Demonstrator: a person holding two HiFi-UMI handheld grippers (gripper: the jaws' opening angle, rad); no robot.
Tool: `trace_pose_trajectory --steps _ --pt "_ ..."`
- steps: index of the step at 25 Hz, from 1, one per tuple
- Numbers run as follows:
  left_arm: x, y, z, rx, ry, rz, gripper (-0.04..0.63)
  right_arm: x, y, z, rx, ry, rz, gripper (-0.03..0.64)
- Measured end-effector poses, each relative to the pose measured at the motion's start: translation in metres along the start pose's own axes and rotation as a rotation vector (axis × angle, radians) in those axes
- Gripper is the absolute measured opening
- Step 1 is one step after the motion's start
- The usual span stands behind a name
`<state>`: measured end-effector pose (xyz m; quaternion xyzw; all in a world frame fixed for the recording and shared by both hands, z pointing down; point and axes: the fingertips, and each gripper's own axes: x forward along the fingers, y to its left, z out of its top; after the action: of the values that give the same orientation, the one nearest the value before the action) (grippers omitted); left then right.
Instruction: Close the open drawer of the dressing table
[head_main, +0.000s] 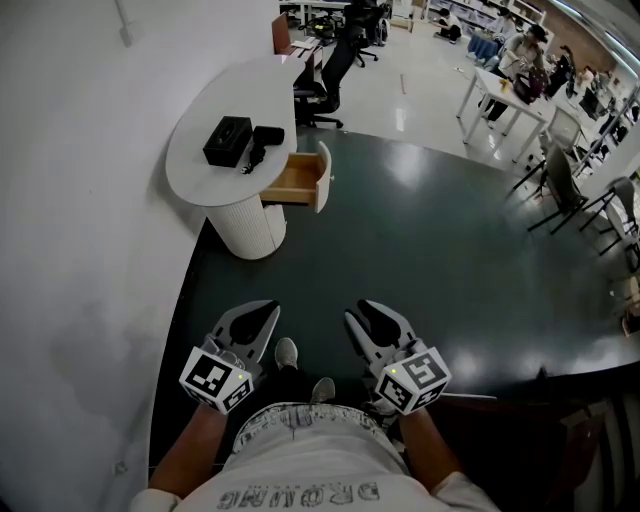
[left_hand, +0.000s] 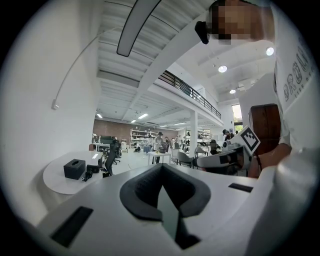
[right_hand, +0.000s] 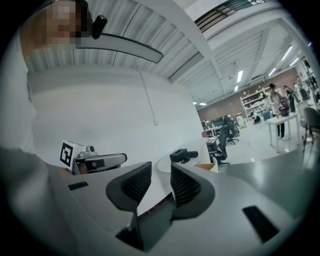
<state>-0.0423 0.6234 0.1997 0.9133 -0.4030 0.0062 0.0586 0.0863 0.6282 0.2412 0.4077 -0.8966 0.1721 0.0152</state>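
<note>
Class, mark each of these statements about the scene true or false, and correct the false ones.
1. The drawer of the dressing table is pulled out. True.
2. The right gripper grips the drawer front. False: it is open, empty and well short of the table.
3. A black box sits on the table top. True.
4. The left gripper has its jaws wide apart. False: they are together, with nothing between them.
</note>
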Motion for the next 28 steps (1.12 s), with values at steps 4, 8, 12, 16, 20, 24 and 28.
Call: trace_pose_trajectory --steps 4,8,12,16,20,24,28 --pt "0.01 0.01 -0.002 -0.006 0.002 -0.005 0.015 0.01 -0.013 0.003 0.009 -0.004 -0.016 0.129" --pt "0.023 0.028 -0.006 -0.012 0.005 -0.008 0.015 0.028 -0.022 0.004 0.006 0.011 -0.018 0.129" --pt "0.041 0.052 -0.006 -0.016 0.009 -0.014 0.015 0.053 -0.036 0.009 0.009 0.019 -0.021 0.129" --pt "0.062 0.084 -0.004 -0.019 0.006 -0.025 0.015 0.085 -0.051 0.016 0.007 0.023 -0.022 0.127" --pt "0.084 0.125 -0.003 -0.025 0.016 -0.039 0.015 0.125 -0.067 0.025 0.007 0.028 -0.036 0.127" --pt "0.106 0.162 -0.002 -0.034 0.024 -0.053 0.015 0.163 -0.081 0.032 0.011 0.037 -0.049 0.124" --pt "0.124 0.196 0.0 -0.043 0.033 -0.066 0.015 0.198 -0.091 0.04 0.014 0.044 -0.062 0.123"
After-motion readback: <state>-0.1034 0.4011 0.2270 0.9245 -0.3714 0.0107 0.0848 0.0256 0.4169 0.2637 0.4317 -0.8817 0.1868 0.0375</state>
